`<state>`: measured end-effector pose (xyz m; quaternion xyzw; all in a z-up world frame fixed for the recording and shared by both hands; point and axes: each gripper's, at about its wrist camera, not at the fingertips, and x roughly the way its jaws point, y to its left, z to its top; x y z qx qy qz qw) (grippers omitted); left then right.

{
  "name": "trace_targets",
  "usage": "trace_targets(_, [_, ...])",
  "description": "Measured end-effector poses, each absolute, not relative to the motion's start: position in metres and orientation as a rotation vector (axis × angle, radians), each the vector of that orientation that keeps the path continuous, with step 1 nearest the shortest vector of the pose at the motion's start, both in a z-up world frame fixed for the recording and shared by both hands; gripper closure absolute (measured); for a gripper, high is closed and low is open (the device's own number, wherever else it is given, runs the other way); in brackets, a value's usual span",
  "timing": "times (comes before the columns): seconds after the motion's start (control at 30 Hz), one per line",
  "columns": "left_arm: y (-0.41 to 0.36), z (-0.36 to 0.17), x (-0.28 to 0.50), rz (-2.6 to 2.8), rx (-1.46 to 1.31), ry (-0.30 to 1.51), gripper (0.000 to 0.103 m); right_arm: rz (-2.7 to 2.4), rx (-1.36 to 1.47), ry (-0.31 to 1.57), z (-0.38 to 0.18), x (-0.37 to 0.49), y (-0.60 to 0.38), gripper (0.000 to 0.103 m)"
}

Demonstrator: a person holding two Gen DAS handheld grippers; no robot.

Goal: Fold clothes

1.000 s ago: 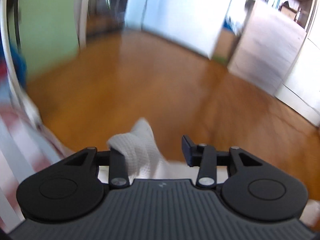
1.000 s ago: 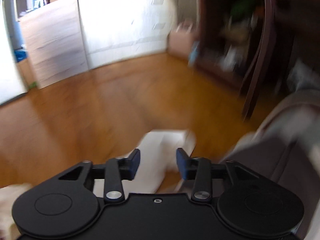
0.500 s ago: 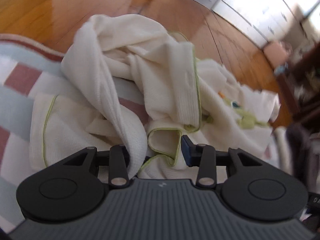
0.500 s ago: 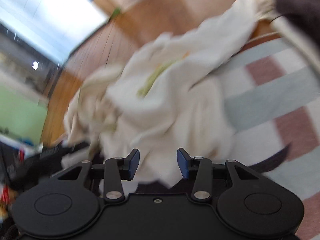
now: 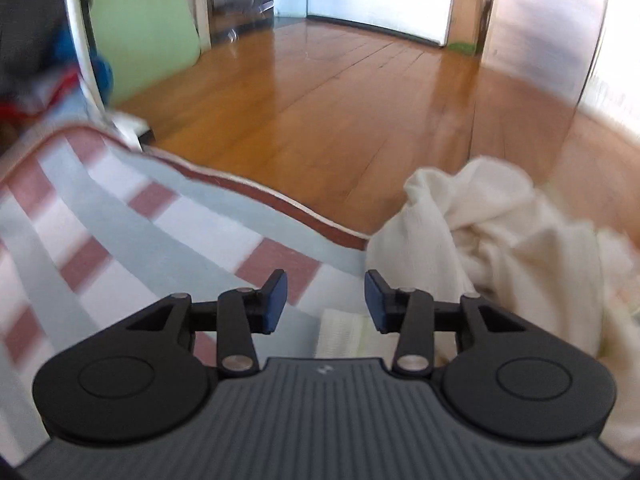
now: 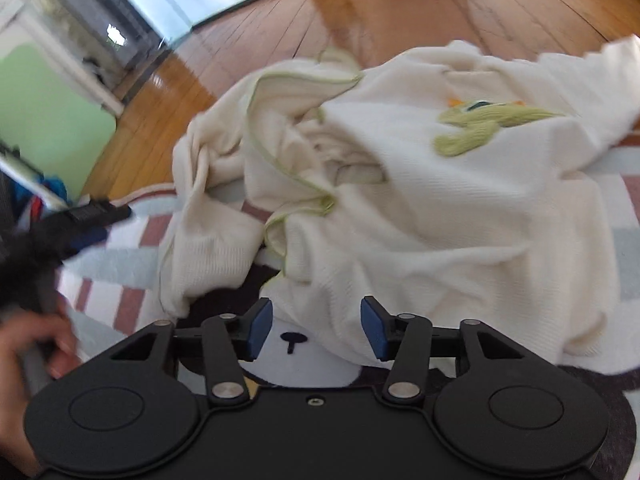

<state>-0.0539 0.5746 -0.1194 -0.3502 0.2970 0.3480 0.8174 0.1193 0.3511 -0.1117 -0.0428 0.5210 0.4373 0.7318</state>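
A cream knit garment point(image 6: 420, 200) with green trim and a green embroidered figure point(image 6: 480, 124) lies crumpled on a striped blanket point(image 6: 132, 256). My right gripper point(image 6: 316, 330) stands open just short of its near hem, with nothing between the fingers. In the left wrist view the same garment point(image 5: 500, 248) bunches up at the right. My left gripper point(image 5: 326, 300) is open over the striped blanket point(image 5: 120, 232), to the left of the cloth, holding nothing. A small flap of cream fabric point(image 5: 344, 332) lies just below its fingertips.
The blanket's edge point(image 5: 280, 200) drops to a wooden floor point(image 5: 340, 100). A hand point(image 6: 28, 352) grips the left tool's handle at the left of the right wrist view. A white patch with a black mark point(image 6: 296, 356) and dark fabric point(image 6: 224, 300) lie under the right gripper.
Both grippers swung down over the garment and blanket, and the left one then turned left, off the cloth. The cloth that lay between the left fingers is gone from them.
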Motion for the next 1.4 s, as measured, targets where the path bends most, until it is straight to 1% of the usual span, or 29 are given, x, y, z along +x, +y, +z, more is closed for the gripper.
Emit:
trace_targets(0.1, [0.583, -0.116, -0.065, 0.746, -0.76, 0.615, 0.059, 0.941, -0.164, 1.147, -0.121, 0.117, 0.366, 0.048])
trace_targets(0.13, [0.578, -0.118, -0.057, 0.689, -0.753, 0.641, 0.058, 0.932, -0.187, 1.147, -0.124, 0.117, 0.37, 0.048])
trace_targets(0.17, [0.573, -0.121, -0.05, 0.632, -0.746, 0.667, 0.054, 0.924, -0.21, 1.145, -0.128, 0.118, 0.374, 0.048])
trace_targets(0.23, [0.557, -0.124, -0.03, 0.562, -0.67, 0.731, 0.05, 0.899, -0.273, 1.137, -0.136, 0.117, 0.38, 0.048])
trace_targets(0.27, [0.549, -0.126, -0.019, 0.532, -0.625, 0.763, 0.045, 0.886, -0.297, 1.127, -0.139, 0.116, 0.382, 0.048])
trace_targets(0.3, [0.541, -0.128, -0.01, 0.503, -0.571, 0.799, 0.037, 0.877, -0.302, 1.109, -0.139, 0.116, 0.381, 0.048])
trace_targets(0.33, [0.533, -0.131, -0.001, 0.486, -0.514, 0.845, 0.033, 0.869, -0.306, 1.092, -0.138, 0.115, 0.379, 0.048])
trace_targets(0.37, [0.527, -0.137, 0.006, 0.489, -0.464, 0.901, 0.032, 0.861, -0.311, 1.074, -0.138, 0.115, 0.378, 0.048])
trace_targets(0.4, [0.525, -0.145, 0.01, 0.518, -0.423, 0.949, 0.036, 0.852, -0.315, 1.057, -0.138, 0.114, 0.376, 0.055])
trace_targets(0.43, [0.524, -0.153, 0.012, 0.555, -0.385, 0.99, 0.044, 0.844, -0.319, 1.04, -0.137, 0.114, 0.375, 0.085])
trace_targets(0.47, [0.529, -0.159, 0.012, 0.623, -0.348, 1.011, 0.07, 0.836, -0.323, 1.022, -0.137, 0.114, 0.374, 0.101])
trace_targets(0.5, [0.536, -0.162, 0.011, 0.705, -0.31, 1.02, 0.089, 0.827, -0.328, 1.005, -0.137, 0.113, 0.372, 0.1])
trace_targets(0.53, [0.547, -0.161, 0.008, 0.795, -0.291, 1.007, 0.092, 0.819, -0.332, 0.987, -0.136, 0.113, 0.371, 0.1])
trace_targets(0.57, [0.559, -0.152, 0.0, 0.911, -0.271, 0.96, 0.099, 0.804, -0.337, 0.957, -0.133, 0.112, 0.369, 0.1])
trace_targets(0.63, [0.582, -0.13, -0.021, 1.16, -0.218, 0.83, 0.1, 0.748, -0.35, 0.847, -0.116, 0.107, 0.361, 0.1])
trace_targets(0.67, [0.591, -0.117, -0.034, 1.293, -0.188, 0.749, 0.098, 0.718, -0.353, 0.797, -0.109, 0.106, 0.356, 0.1])
trace_targets(0.7, [0.597, -0.102, -0.049, 1.409, -0.178, 0.662, 0.095, 0.687, -0.355, 0.747, -0.103, 0.105, 0.351, 0.1])
trace_targets(0.73, [0.602, -0.094, -0.064, 1.454, -0.205, 0.614, 0.09, 0.657, -0.358, 0.698, -0.096, 0.104, 0.345, 0.1])
trace_targets(0.77, [0.606, -0.088, -0.078, 1.471, -0.245, 0.585, 0.076, 0.631, -0.351, 0.663, -0.09, 0.105, 0.34, 0.1])
trace_targets(0.8, [0.611, -0.082, -0.092, 1.487, -0.285, 0.556, 0.07, 0.612, -0.327, 0.656, -0.088, 0.11, 0.333, 0.1])
trace_targets(0.93, [0.607, -0.079, -0.107, 1.328, -0.426, 0.525, 0.069, 0.546, -0.242, 0.675, -0.085, 0.13, 0.313, 0.1])
trace_targets(1.0, [0.597, -0.075, -0.103, 1.114, -0.514, 0.469, 0.058, 0.515, -0.227, 0.668, -0.084, 0.137, 0.305, 0.1])
trace_targets(1.03, [0.592, -0.074, -0.096, 0.989, -0.538, 0.465, 0.056, 0.499, -0.22, 0.665, -0.084, 0.14, 0.301, 0.1])
trace_targets(1.1, [0.577, -0.083, -0.073, 0.843, -0.513, 0.533, 0.056, 0.469, -0.185, 0.667, -0.084, 0.148, 0.291, 0.1])
trace_targets(1.17, [0.562, -0.095, -0.049, 0.713, -0.493, 0.611, 0.056, 0.422, -0.074, 0.713, -0.087, 0.158, 0.277, 0.1])
trace_targets(1.27, [0.549, -0.112, -0.019, 0.483, -0.636, 0.665, 0.056, 0.367, 0.081, 0.828, -0.099, 0.173, 0.259, 0.1])
trace_targets(1.33, [0.542, -0.119, -0.004, 0.414, -0.669, 0.679, 0.056, 0.346, 0.057, 0.829, -0.105, 0.174, 0.259, 0.1])
trace_targets(1.37, [0.537, -0.123, 0.004, 0.377, -0.653, 0.702, 0.055, 0.342, 0.052, 0.826, -0.108, 0.174, 0.258, 0.1])
trace_targets(1.4, [0.532, -0.128, 0.011, 0.335, -0.622, 0.732, 0.048, 0.348, 0.058, 0.817, -0.108, 0.174, 0.257, 0.1])
